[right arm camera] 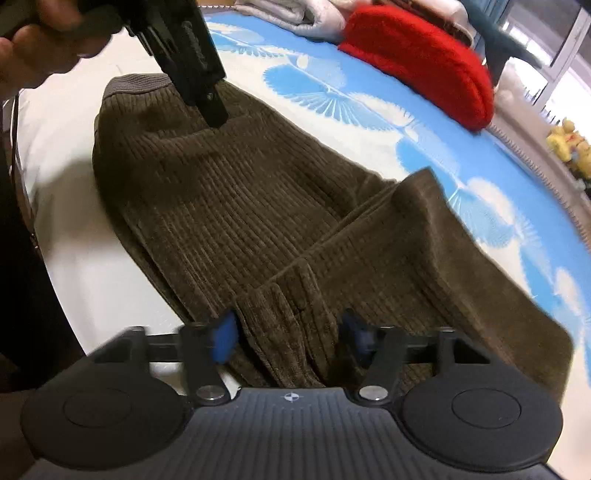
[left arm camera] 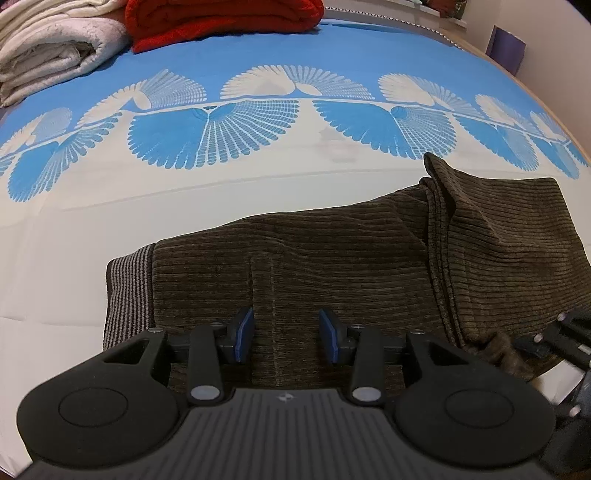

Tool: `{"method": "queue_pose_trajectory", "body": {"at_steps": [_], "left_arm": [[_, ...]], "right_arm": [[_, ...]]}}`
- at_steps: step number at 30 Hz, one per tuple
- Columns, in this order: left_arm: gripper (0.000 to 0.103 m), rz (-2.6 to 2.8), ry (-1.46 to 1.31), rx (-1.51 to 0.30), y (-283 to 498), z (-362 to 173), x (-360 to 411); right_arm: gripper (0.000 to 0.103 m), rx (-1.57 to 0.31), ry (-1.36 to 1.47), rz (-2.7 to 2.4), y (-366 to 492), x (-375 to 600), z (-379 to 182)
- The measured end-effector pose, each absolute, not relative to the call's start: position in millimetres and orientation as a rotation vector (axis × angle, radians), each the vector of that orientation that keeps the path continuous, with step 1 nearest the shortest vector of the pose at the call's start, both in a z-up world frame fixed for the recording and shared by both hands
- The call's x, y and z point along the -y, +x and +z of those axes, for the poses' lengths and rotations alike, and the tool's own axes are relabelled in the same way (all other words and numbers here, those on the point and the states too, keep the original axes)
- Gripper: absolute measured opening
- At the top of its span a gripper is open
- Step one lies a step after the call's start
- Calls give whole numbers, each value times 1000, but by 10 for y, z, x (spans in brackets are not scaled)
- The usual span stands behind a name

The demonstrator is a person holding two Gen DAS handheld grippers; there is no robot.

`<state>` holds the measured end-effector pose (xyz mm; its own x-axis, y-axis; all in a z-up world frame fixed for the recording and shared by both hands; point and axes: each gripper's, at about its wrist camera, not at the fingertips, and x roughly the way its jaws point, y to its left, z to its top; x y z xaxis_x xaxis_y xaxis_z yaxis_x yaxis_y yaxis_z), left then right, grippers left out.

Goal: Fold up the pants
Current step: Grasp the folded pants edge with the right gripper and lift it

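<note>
The brown ribbed pants lie folded on a bed sheet, white near the camera and blue with fan patterns toward twelve o'clock. A red blanket and pale folded bedding sit at the far edge. The left gripper stands spread over the cloth. The right gripper is spread around a raised fold.

Pants, blankets on bed

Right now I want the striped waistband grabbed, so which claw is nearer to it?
Left. The left claw sits over the pants just beside the striped waistband. The right claw is at the far, folded end.
</note>
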<state>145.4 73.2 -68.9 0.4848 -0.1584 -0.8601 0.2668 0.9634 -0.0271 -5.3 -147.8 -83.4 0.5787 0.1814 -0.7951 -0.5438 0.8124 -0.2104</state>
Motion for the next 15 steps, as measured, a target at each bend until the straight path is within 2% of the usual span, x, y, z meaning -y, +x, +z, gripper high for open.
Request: {"method": "queue_pose_trajectory", "body": {"at_steps": [2,7,11,12,14,15], "left_arm": [[44,-258,110,-1030,1455,-676,-744],[44,-268,101,-1020,1447,-649,-728],[45,-266,102,-1035,1448,-676,-694],[45,-269,104,-1033,1440,-674,-680],[45,-276,113,-1023,1408,-659,-654],[45,-279,118,-1017,1394,-654,-643]], "right_arm": [[23,-858,-419,436,-2,1519,-726],[23,-723,-410,415,-149,1610,-361],[28,-948,-430,501,-141,1709,-686],[30,-942,-399,497,-152,1752,-658],[43,-909,-266,481,-149,1918,-451],[46,-892,-165,473,-145,2056,-319]]}}
